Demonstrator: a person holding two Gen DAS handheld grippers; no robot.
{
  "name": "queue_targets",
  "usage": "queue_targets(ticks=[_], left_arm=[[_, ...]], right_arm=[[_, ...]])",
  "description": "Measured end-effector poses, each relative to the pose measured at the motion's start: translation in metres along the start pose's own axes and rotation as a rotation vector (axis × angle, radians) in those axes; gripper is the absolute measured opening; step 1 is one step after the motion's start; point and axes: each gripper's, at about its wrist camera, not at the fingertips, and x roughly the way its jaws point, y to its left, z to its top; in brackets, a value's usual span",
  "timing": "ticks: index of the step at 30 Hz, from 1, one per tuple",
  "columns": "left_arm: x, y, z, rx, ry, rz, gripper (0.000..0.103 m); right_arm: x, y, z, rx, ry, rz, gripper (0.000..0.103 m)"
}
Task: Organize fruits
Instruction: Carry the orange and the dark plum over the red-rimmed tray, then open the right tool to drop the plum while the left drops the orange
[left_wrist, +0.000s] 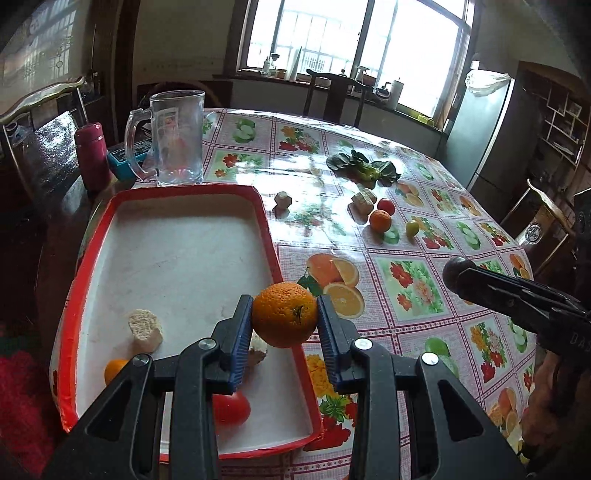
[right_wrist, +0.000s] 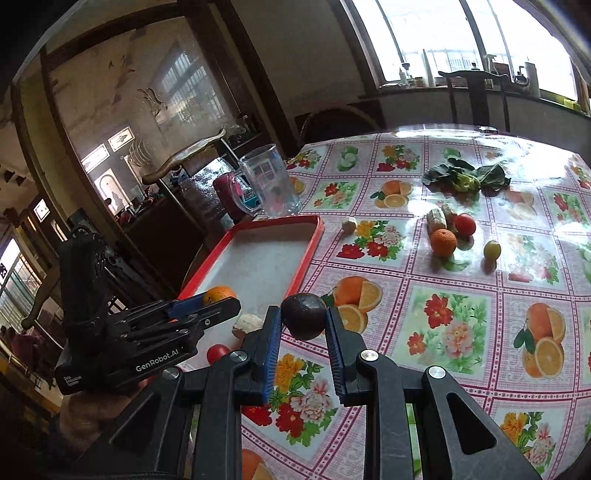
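Note:
My left gripper (left_wrist: 284, 301) is shut on an orange (left_wrist: 284, 317), held above the near right rim of the red-rimmed white tray (left_wrist: 177, 236). My right gripper (right_wrist: 303, 312) is shut on a dark round fruit (right_wrist: 303, 323) over the tablecloth, just right of the tray (right_wrist: 258, 254). Inside the tray lie a corn piece (left_wrist: 145, 328), another orange (left_wrist: 114, 369) and a tomato (left_wrist: 231, 408). Farther out on the table sit an orange (right_wrist: 443, 242), a tomato (right_wrist: 464, 224), a small yellow-green fruit (right_wrist: 492, 250) and corn pieces (right_wrist: 436, 220).
A glass mug (left_wrist: 173, 140) and a red bottle (left_wrist: 92, 155) stand behind the tray's far edge. Leafy greens (left_wrist: 364, 168) lie toward the table's far side, and a pale chunk (left_wrist: 282, 199) sits beside the tray. Chairs ring the table.

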Motion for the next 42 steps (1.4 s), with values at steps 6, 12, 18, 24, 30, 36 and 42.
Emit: queue_targets(ticks=[6,12,18,24,30,36,42], left_arm=[[0.002,0.014,0.000,-0.016,0.004,0.035,0.032],[0.002,0.032,0.004,-0.028,0.003,0.060,0.032],[0.005,0.050,0.008,-0.048,0.003,0.083,0.032],[0.007,0.066,0.010,-0.070,0.007,0.105,0.032],[0.009,0.084,0.012,-0.096,0.012,0.118,0.032],[0.019,0.104,0.016,-0.123,0.034,0.127,0.032],[0.042,0.125,0.015,-0.154,0.091,0.145,0.032]], right_arm=[[0.010,0.004,-0.002,-0.017,0.017,0.021,0.024],[0.027,0.010,0.003,-0.018,0.028,0.044,0.024],[0.041,0.019,0.008,-0.037,0.050,0.059,0.024],[0.054,0.025,0.013,-0.047,0.065,0.073,0.024],[0.077,0.038,0.020,-0.065,0.096,0.093,0.024],[0.118,0.058,0.026,-0.108,0.154,0.091,0.024],[0.163,0.068,0.020,-0.150,0.241,0.065,0.024]])
